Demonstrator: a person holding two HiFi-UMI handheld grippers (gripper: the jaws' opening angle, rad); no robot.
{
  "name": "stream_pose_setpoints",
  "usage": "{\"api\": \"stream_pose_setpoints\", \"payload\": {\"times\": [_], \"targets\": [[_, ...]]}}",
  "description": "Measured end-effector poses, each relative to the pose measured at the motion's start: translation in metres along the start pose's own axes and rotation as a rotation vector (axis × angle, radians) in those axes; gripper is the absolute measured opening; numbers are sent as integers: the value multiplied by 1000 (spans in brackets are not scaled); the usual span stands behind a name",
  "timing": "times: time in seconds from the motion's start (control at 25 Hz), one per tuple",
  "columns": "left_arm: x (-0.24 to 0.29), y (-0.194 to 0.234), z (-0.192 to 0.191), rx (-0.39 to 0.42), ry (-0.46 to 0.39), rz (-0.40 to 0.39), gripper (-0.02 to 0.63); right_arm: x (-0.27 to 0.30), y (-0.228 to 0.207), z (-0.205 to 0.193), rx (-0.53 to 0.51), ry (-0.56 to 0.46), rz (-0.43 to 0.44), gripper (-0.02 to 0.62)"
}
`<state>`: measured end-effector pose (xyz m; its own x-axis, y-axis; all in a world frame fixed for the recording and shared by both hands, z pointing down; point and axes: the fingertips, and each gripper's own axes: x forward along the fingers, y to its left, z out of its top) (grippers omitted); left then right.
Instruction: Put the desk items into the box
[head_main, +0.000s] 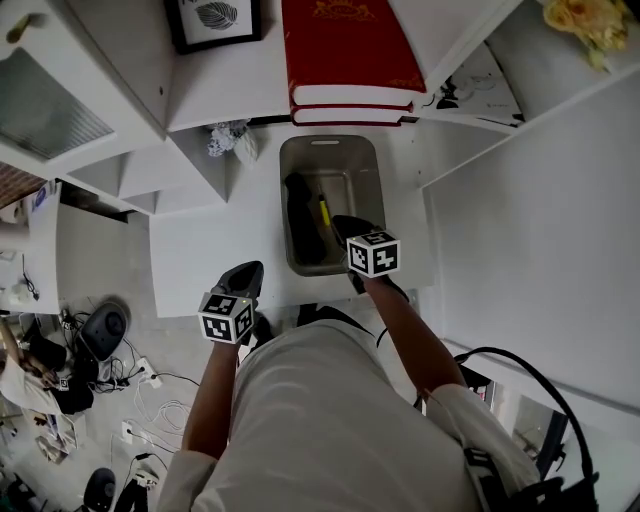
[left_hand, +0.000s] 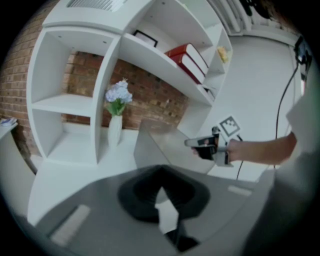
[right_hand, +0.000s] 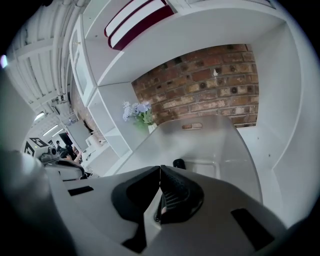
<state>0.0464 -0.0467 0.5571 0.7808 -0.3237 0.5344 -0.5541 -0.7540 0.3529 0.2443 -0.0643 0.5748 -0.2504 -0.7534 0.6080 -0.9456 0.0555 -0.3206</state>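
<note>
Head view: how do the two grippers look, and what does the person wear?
The left gripper and the right gripper both have black jaws and grey bodies. Each carries a white cube with black square markers. The person wears a light short-sleeved shirt.

Box (head_main: 366, 190) on desk (head_main: 205, 250); 2 books (head_main: 345, 50) on shelf (head_main: 235, 85) behind.

Top of the box (head_main: 372, 175) was wide open, so straight down was clear. Inside, a long black item (head_main: 302, 225) hogged the 9 o'clock wall and a yellow pen-like thing (head_main: 324, 212) lay mid-floor, while the 3 o'clock half was bare. Red books (head_main: 350, 60) loomed on the shelf at 12, a flower vase (head_main: 240, 145) stood at 10, and bare desk (head_main: 215, 240) stretched toward 9.
</note>
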Motion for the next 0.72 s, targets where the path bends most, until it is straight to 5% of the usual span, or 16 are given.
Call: {"api": "stream_pose_setpoints", "payload": {"times": [0.72], "targets": [[-59,8,-3,19,-47,-56,3,-63,71,-34,63,-99,6,3]]}}
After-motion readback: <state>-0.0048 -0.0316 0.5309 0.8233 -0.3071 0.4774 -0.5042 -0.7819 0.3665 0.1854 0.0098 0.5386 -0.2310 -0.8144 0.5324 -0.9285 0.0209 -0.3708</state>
